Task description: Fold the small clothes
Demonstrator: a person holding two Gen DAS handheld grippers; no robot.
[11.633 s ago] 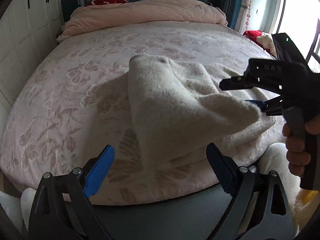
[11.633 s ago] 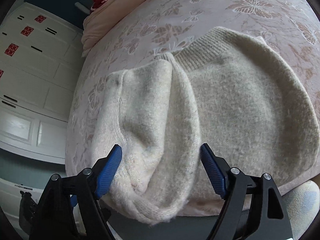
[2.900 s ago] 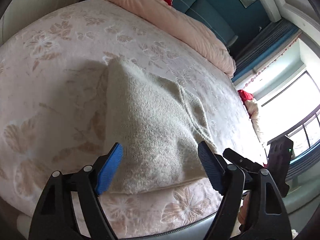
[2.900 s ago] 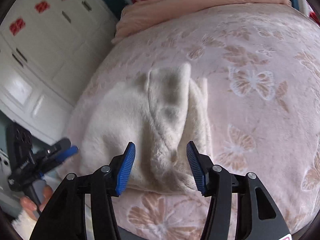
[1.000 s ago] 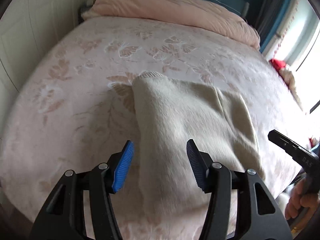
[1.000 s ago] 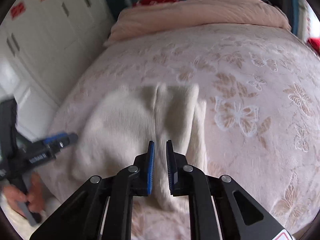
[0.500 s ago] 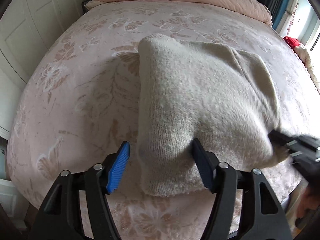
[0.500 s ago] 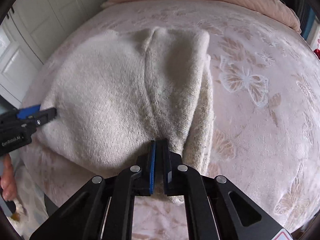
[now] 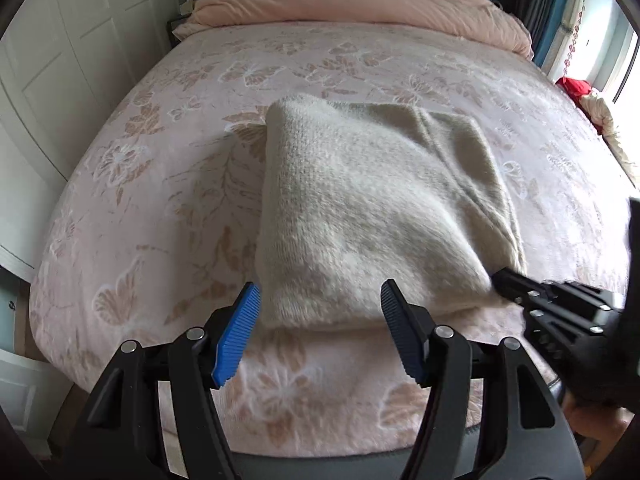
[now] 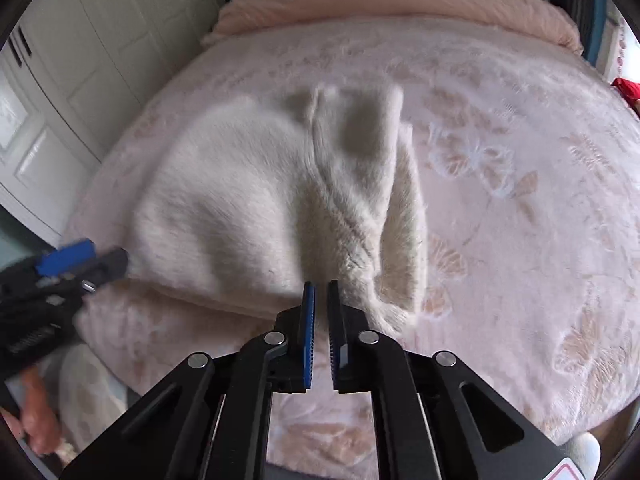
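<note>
Two grippers flank the folded cream sweater (image 9: 372, 208) on the bed (image 9: 160, 184). Left gripper (image 9: 320, 332), closing, straddles its near corner ungripped; right gripper (image 10: 320, 320), parting, empty, just short of the hem. Pinch both layers evenly before lifting.

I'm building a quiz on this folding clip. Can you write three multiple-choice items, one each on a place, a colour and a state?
1. Where does the folded sweater lie?
A. on the bed near its front edge
B. on the floor
C. on the pink duvet

2. What colour are the left gripper pads?
A. red
B. blue
C. green

3. What is between the right gripper pads?
A. a sweater sleeve
B. the bedspread
C. nothing

Key: 1 A, the sweater rests flat on the floral bedspread, well short of the duvet. 2 B, both ribbed pads show blue. 3 C, its jaws are opening and the narrow gap is bare.
</note>
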